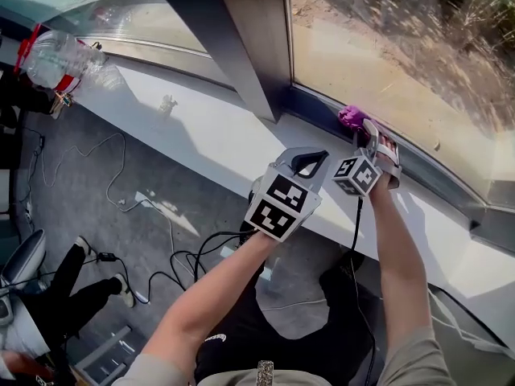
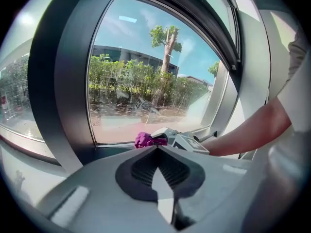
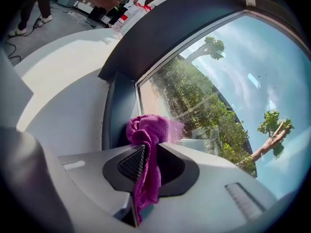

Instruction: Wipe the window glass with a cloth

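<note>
A bunched purple cloth [image 3: 147, 130] is pinched between the jaws of my right gripper [image 3: 148, 147], its tail hanging down through them. The cloth's front presses on the window glass [image 3: 218, 96] near its lower left corner, beside the dark frame. In the head view the cloth [image 1: 352, 117] pokes out past the right gripper [image 1: 367, 139] at the bottom edge of the right pane [image 1: 402, 47]. My left gripper [image 1: 304, 164] hovers over the white sill, a little left of the right one, jaws closed together on nothing. From the left gripper view [image 2: 158, 147] I see the cloth [image 2: 144, 140] ahead.
A wide dark mullion [image 1: 233, 39] splits the two panes. The white sill [image 1: 201, 131] runs along below, with a plastic bottle [image 1: 56, 59] at its far left. Cables [image 1: 173, 260] lie on the grey floor, and a person's legs [image 1: 72, 288] show at lower left.
</note>
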Demonstrator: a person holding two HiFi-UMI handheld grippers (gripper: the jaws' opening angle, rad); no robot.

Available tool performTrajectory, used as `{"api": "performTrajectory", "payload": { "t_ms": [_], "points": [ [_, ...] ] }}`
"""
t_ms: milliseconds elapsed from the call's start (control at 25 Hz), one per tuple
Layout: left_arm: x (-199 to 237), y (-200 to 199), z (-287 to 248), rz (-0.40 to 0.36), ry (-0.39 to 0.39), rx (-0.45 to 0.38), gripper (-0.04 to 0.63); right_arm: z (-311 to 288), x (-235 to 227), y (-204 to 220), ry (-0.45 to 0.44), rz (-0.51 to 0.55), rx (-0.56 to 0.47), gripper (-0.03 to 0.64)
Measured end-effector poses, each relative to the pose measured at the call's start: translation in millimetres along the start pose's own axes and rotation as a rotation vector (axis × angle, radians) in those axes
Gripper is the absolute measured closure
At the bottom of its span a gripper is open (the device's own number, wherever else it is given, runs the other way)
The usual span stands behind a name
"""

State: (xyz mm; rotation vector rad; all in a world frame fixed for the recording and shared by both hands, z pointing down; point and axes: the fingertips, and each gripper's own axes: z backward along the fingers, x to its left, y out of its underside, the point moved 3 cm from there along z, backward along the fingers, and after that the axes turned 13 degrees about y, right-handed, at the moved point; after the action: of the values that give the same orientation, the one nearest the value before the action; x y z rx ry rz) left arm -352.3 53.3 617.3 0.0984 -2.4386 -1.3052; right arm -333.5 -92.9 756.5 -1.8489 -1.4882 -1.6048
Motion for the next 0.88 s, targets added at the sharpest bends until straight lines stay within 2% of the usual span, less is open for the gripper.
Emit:
{"api": "performTrajectory", "payload": {
  "t_ms": [160, 280, 440, 680, 880],
  "points": [
    [-3.4, 5.8, -4.9, -0.01, 0.006, 0.039, 0.595, 5.6, -7.7, 8.7, -0.013, 0.013, 0.024, 0.535],
    [-9.9, 3.7, -13.5, -0.01, 0.021, 0.056, 0.595, 11.8, -17.1, 31.1, -0.016, 0.073, 0.055, 0.534],
    [-27.7, -11.2, -29.7, -0.022, 0.055, 0.055, 0.595, 21.9, -37.8, 48.6, -0.001, 0.127, 0.046, 0.534],
    [-54.6, -36.9, -41.6, -0.047, 0.095, 0.043, 0.595, 48.4, -87.7, 43.3, 0.075, 0.085, 0.007, 0.534],
    [-65.2, -63.4, -36.3, -0.05, 0.115, 0.04, 0.595, 75.4, -152.3, 19.1, 0.151, 0.043, -0.048, 0.534]
  ]
}}
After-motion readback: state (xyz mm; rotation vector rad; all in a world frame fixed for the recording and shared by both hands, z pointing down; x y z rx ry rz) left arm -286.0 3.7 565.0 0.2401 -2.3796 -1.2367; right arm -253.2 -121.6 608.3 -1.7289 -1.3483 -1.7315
